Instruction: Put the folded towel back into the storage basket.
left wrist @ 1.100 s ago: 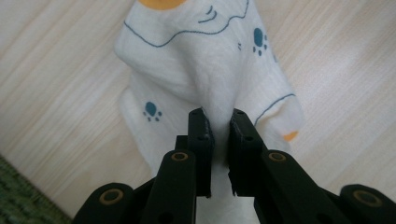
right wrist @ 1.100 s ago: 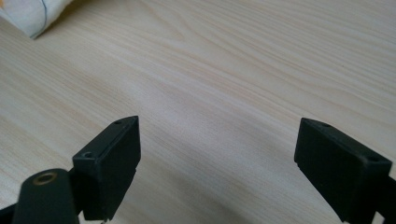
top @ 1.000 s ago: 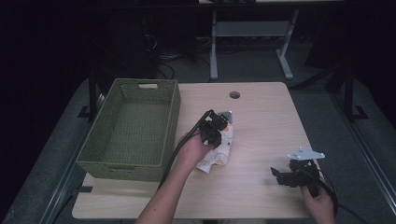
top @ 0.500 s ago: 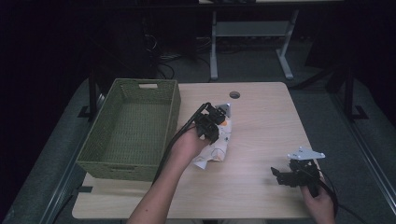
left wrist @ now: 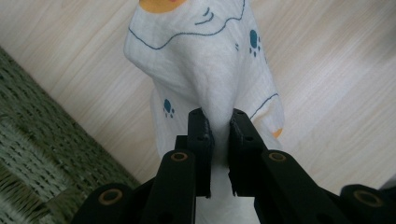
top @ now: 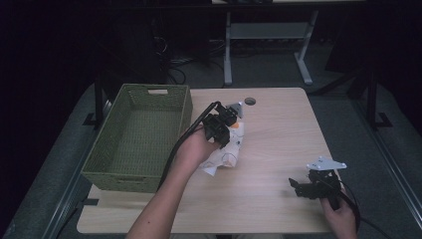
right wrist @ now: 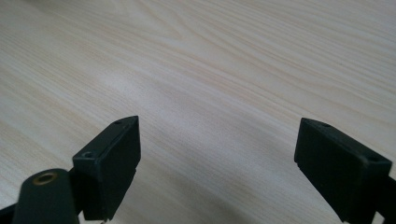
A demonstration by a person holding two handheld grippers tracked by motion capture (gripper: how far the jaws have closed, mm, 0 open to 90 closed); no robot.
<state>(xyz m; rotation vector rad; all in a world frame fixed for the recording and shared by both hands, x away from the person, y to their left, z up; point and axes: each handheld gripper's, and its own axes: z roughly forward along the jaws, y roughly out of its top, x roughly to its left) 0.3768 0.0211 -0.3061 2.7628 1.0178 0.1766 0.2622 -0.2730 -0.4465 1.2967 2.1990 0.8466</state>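
Near the middle of the table (top: 278,139), just beside the green wicker basket (top: 144,144), my left gripper (top: 223,130) has got the white cloth (top: 225,155) pinched and it's moved a bit from a second ago: the hand has slid toward the far side of the table and closer to the basket's right wall, and the cloth got dragged along with it, more bunched up under my hand than it was. My right gripper (top: 304,185) hasn't really budged, parked near the table's right front corner.

In the left gripper view the jaws are clamped tight on a raised fold of the cloth (left wrist: 205,79), with only the fabric's thickness between them. The cloth has little blue paw prints and an orange patch, and it drapes from the pinch down onto the wood, with the basket weave (left wrist: 42,154) right next to it. I think the lower end is resting on the table, but from above my hand covers part of it, so not 100% sure.

In the right gripper view my right gripper (right wrist: 219,158) has its jaws spread wide, nothing between them, just bare wood below.
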